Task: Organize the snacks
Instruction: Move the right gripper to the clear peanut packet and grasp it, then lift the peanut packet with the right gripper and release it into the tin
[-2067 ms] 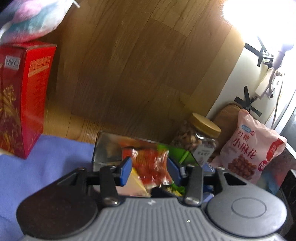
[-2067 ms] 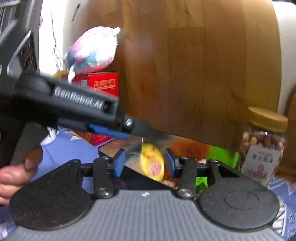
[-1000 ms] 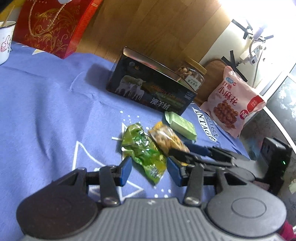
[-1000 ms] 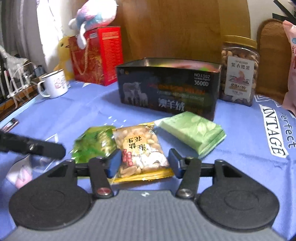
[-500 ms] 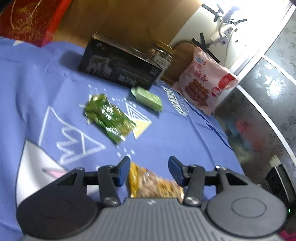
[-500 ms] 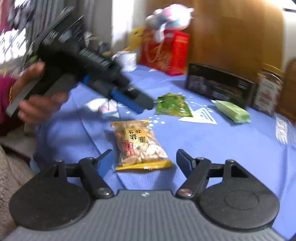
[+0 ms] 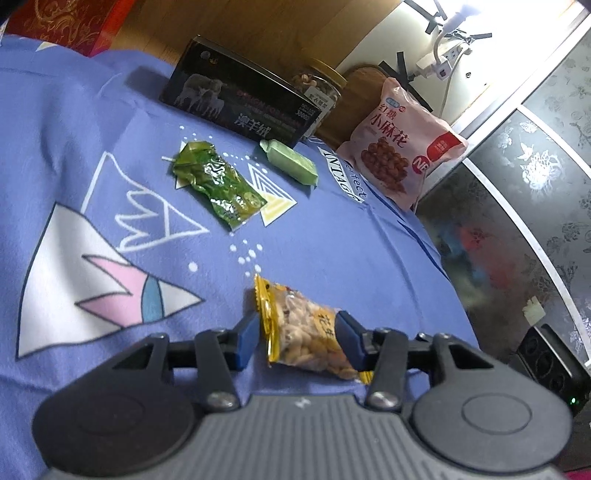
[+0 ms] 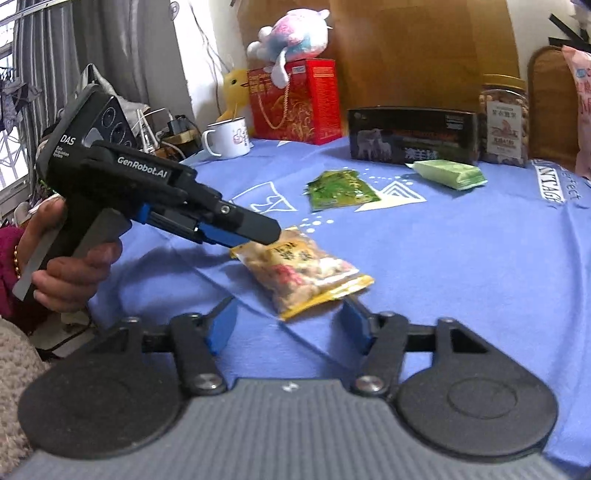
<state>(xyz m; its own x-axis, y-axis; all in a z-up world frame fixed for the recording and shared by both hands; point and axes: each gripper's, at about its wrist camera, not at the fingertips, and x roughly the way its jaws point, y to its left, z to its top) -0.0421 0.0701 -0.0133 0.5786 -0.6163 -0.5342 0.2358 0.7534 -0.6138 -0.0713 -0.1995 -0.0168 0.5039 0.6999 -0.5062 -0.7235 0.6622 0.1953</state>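
Note:
A yellow peanut packet [image 7: 303,330] lies on the blue cloth [image 7: 110,155] between the open fingers of my left gripper [image 7: 297,336]. In the right wrist view the same packet [image 8: 306,271] lies just ahead of my right gripper [image 8: 290,325], which is open and empty. The left gripper [image 8: 255,230] reaches over the packet's far end there. A green snack packet [image 7: 218,182] and a pale green packet [image 7: 290,162] lie farther on, in front of a dark tin box [image 7: 240,105].
A nut jar [image 8: 504,120] and a pink snack bag [image 7: 400,153] stand beside the tin. A red gift box [image 8: 295,101] with a plush toy [image 8: 291,35] and a white mug [image 8: 227,138] stand at the back left. The cloth drops off at the right edge [image 7: 443,266].
The peanut packet was carried from beside the green packets to the near part of the cloth and let go by my right gripper. My left gripper has moved over it with fingers either side.

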